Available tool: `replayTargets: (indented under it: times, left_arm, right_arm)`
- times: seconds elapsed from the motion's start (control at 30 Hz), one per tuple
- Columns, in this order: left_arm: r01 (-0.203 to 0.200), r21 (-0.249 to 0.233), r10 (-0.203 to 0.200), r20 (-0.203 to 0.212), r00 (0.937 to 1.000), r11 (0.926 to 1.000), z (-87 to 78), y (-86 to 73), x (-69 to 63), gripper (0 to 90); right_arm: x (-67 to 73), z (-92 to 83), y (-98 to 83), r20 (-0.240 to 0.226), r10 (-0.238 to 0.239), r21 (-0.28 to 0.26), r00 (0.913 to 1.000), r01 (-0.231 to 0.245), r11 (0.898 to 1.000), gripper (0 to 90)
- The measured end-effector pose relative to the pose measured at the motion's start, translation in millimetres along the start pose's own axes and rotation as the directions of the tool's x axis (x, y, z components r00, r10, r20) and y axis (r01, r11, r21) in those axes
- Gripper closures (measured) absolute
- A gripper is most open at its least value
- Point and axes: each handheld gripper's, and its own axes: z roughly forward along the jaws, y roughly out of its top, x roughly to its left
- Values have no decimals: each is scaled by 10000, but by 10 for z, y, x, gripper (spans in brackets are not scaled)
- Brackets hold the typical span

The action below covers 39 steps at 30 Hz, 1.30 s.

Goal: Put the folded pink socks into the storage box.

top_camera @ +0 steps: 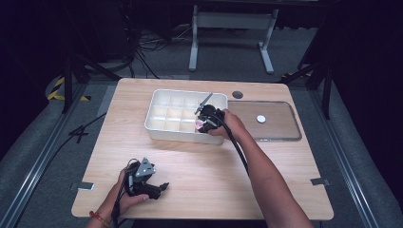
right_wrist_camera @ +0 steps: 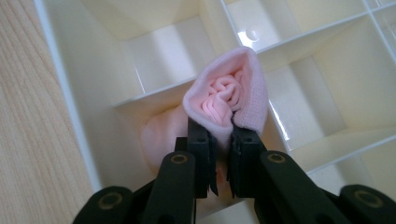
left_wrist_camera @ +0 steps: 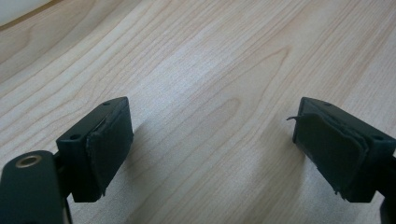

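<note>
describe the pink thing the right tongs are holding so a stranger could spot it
On the light wooden table stands a white plastic tray of square compartments. At its near edge, the right tongs are shut on a rolled pink cloth bundle over one compartment. It is the only soft, pink thing among bare white cells.

Organizer tray (top_camera: 164, 124) sits at table (top_camera: 199, 180) centre-back; its inner dividers (right_wrist_camera: 299, 37) wall off each cell, limiting entry to from above. Clear lid (top_camera: 280, 130) with white disc (top_camera: 261, 118) lies just right of the tray. Bare wood left of and in front of the tray, apart from the left gripper (top_camera: 164, 186) near the front edge.
</note>
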Motion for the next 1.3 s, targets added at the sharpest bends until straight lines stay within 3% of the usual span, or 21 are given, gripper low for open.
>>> replayTargets:
  times: [0.27, 0.57, 0.83, 1.3]
  left_arm:
    - [13, -9, -13, -1, 10000, 10000, 0, 0, -1, 123]
    - [-5, 6, 5, -4, 10000, 10000, -1, 0, 0, 124]
    - [-2, 3, 2, -2, 10000, 10000, 0, 0, 0, 123]
    - [-2, 8, 2, 5, 10000, 10000, -1, 1, 0, 124]
  right_arm:
    - [-2, 1, -15, 15, 54, -73, 10000, -54, 10000, 808]
    - [13, -65, -76, 3, 155, -565, 9999, -154, 9983, 786]
    - [43, -183, -125, 179, 153, -989, 9997, -135, 9950, 758]
    - [141, -471, -221, 273, 4, -1976, 9996, 50, 9803, 722]
